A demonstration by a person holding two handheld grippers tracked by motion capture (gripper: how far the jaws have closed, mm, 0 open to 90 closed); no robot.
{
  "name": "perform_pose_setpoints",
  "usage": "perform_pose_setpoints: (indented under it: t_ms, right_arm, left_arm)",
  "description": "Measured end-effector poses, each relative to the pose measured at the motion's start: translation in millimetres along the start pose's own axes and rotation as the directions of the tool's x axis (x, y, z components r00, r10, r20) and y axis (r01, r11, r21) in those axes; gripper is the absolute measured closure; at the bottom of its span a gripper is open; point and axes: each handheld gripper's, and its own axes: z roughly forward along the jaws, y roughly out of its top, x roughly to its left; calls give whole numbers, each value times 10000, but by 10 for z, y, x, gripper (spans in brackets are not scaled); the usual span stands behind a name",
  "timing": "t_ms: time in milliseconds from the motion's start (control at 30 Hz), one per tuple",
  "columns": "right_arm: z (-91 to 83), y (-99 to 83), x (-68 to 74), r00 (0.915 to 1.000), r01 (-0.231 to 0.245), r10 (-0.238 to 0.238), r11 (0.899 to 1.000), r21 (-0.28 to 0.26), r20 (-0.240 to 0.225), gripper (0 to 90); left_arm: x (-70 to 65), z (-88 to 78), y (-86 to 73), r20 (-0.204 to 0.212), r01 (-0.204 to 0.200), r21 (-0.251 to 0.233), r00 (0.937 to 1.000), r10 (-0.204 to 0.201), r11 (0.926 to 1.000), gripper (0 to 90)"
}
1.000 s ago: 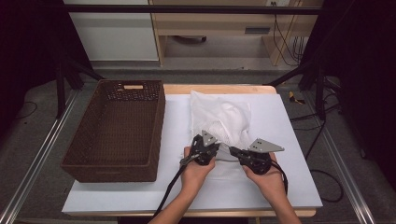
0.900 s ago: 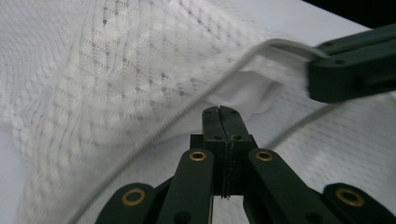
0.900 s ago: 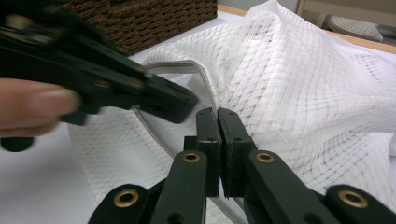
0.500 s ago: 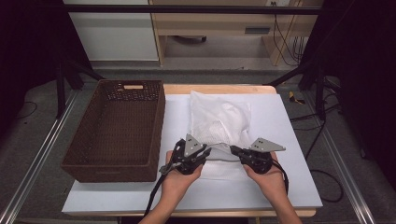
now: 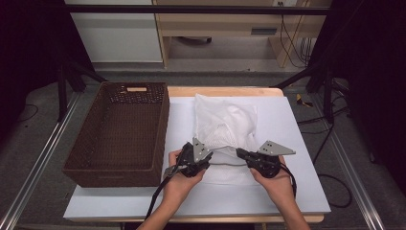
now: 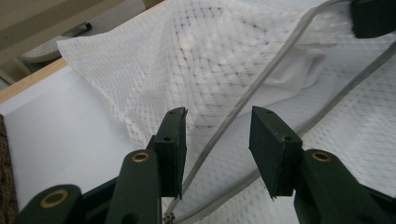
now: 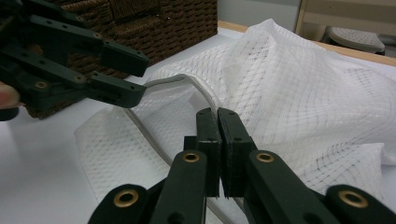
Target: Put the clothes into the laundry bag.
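Your left gripper (image 6: 217, 140) has just been opening: its jaws now stand spread, and the grey zipper edge (image 6: 261, 74) of the white mesh laundry bag (image 5: 225, 127) runs loose between them, unpinched. Beyond it, your right gripper (image 7: 217, 122) is pressed shut on that same edge. One-handed, the bag's mouth will likely sag until you regrip farther along.

Lab: framed test table (image 5: 297, 143), cables (image 5: 292, 43)

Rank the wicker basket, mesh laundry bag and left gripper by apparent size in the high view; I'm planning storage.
1. wicker basket
2. mesh laundry bag
3. left gripper, far smaller than either.
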Motion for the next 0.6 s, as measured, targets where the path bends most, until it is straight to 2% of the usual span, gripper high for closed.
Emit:
perform_pose_setpoints:
  t_ms: [100,167,367,467,533,567,600]
  right_arm:
    - [-5,1,0,10000,-52,52,10000,-27,-30,882]
    - [-13,3,1,10000,-52,52,10000,-69,-32,882]
    - [-15,-9,-6,10000,-6,5,10000,-19,-44,879]
    - [-21,-12,-8,10000,21,-21,10000,9,-45,878]
    - [-18,-17,-17,10000,-8,8,10000,14,-3,875]
    - [-18,-17,-17,10000,-8,8,10000,14,-3,875]
    - [-16,-18,-16,10000,-49,49,10000,24,-1,874]
  left_arm:
    - [27,45,-12,-70,-43,112,10000,43,9999,568]
    - [24,72,-27,41,-12,246,10000,11,9997,565]
    - [39,115,-116,-95,46,511,9999,-41,9987,576]
    - [29,117,-148,-214,-55,740,9997,71,9972,654]
    - [25,114,-150,-187,-77,789,9998,92,9969,770]
    - [23,112,-148,-203,-96,791,9997,112,9968,770]
    - [27,106,-142,-204,-100,796,9997,117,9968,806]
